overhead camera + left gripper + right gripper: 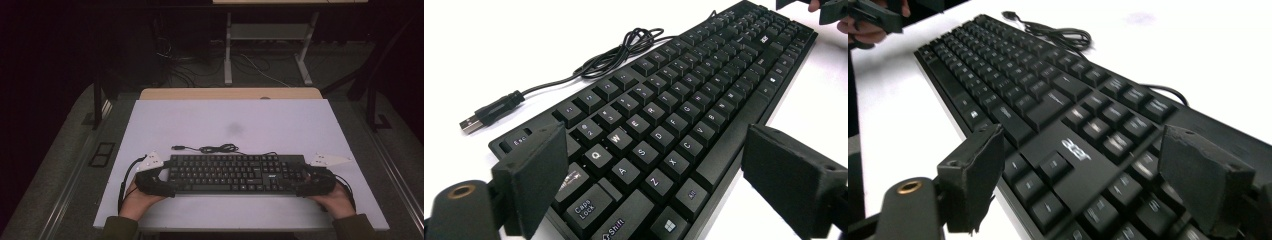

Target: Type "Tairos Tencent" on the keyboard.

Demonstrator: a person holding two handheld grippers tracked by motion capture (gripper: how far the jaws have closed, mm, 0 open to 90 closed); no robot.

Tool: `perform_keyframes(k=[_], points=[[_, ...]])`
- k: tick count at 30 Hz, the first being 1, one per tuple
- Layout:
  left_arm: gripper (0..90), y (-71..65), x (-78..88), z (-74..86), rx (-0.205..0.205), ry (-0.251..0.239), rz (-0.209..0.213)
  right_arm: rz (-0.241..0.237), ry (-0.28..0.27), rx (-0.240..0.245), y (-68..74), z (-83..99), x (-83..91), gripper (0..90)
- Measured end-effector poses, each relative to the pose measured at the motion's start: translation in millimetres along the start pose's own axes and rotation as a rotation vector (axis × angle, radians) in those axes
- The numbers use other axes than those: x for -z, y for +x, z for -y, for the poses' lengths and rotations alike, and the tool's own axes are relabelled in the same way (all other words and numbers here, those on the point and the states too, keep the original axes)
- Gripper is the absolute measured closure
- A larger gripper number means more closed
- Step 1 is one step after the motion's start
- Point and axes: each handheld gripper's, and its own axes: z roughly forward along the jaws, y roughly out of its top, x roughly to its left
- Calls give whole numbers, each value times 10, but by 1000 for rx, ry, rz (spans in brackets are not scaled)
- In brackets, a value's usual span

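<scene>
**Operator:** On the table [165, 120], the biggest thing I had before me was the black keyboard [235, 173]. It lay flat near the front edge, long side toward me, fully on the white top.

**Colleague:** And the two tools?

**Operator:** One at each end. My left hand-held gripper [162, 181] sat at the keyboard's left end, jaws apart and straddling the corner by the Esc and Caps Lock keys; in the left gripper view [651, 167] neither pad looked pressed against the case. My right hand-held gripper [303, 184] was at the right end, jaws just as wide, one on either side of the number-pad corner [1088, 190]. That view was somewhat blurred, but I saw no pad pressing on the case.

**Colleague:** So nothing was clamped?

**Operator:** Nothing, as far as I could tell. The keyboard rested on the table by its own weight.

**Colleague:** How far along would you call it?

**Operator:** I judged it at either a set-down or the approach for a two-ended lift; the pictures could not tell me which. If a lift was left, both pairs of jaws had yet to close.

**Colleague:** Anything smaller?

**Operator:** The cable [220, 148], bunched loosely just behind the keyboard, and its USB plug [474, 122], lying free on the table, unplugged.
</scene>
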Motion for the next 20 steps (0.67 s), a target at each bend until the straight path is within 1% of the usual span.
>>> perform_keyframes(k=[1,4,6,8,13,20], points=[[95,-4,-1,0,-2,5,0,9,2,3,-13,15,22,185],[54,-15,-14,2,-4,8,-5,25,-2,-11,-50,44,68,185],[12,-15,-18,2,-1,12,-8,29,-4,-11,-66,45,81,185],[0,-16,-25,6,2,14,-10,28,-10,-13,-66,42,83,185],[0,-10,-36,10,-2,21,-10,25,-4,0,-52,42,68,185],[0,-6,-41,12,3,25,-12,24,-8,-4,-52,40,82,185]])
